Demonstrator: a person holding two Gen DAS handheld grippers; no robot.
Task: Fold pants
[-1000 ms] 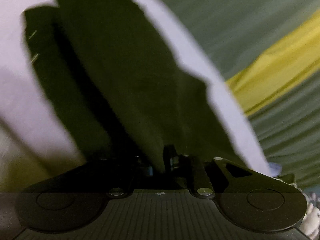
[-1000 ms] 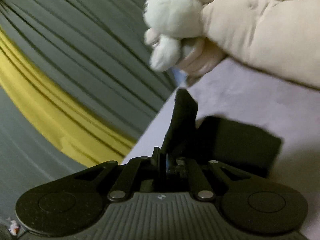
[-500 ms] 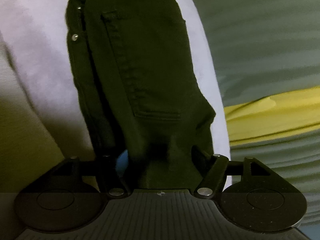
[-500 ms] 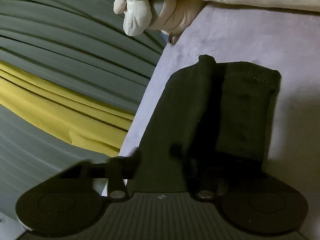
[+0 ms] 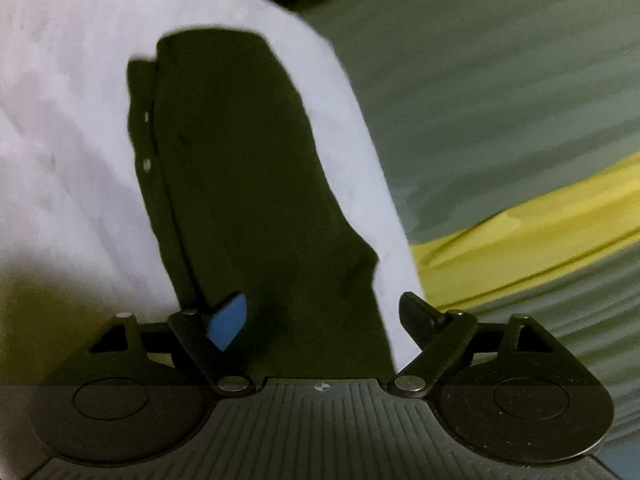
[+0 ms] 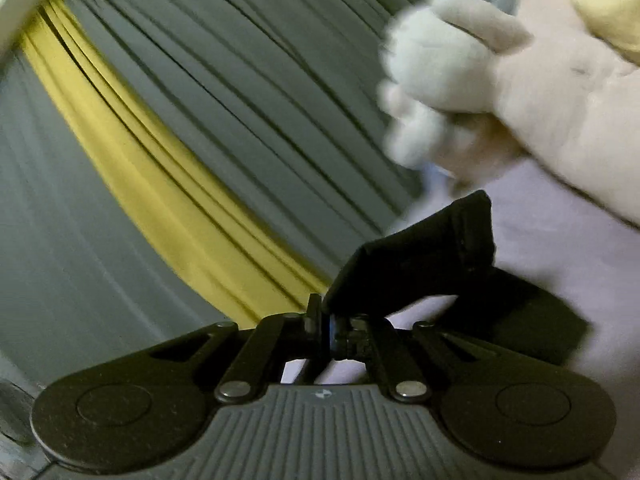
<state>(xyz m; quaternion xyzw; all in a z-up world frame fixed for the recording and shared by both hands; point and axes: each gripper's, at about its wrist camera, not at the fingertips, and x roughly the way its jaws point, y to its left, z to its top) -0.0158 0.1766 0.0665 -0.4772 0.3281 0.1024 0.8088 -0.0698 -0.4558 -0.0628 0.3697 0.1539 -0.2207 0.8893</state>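
Dark green pants [image 5: 240, 184] lie folded lengthwise on a pale lilac sheet [image 5: 68, 128], waist end far, with two metal buttons along the left edge. My left gripper [image 5: 324, 316] is open, its blue-padded left finger [image 5: 228, 320] over the near end of the pants and its right finger over the sheet. In the right wrist view my right gripper [image 6: 330, 330] is shut on the pants [image 6: 424, 256] and lifts one end off the sheet [image 6: 560, 248]. The rest of the cloth trails down to the right.
Grey pleated curtains [image 6: 224, 92] with a yellow band [image 6: 168, 196] hang beside the bed; they also show in the left wrist view [image 5: 520, 120]. A pale plush toy [image 6: 500, 88] lies at the sheet's far edge.
My left gripper has let go of the pants, opened wide and pulled back. My right gripper opened half a second ago, then shut on the pants again and raised an end.
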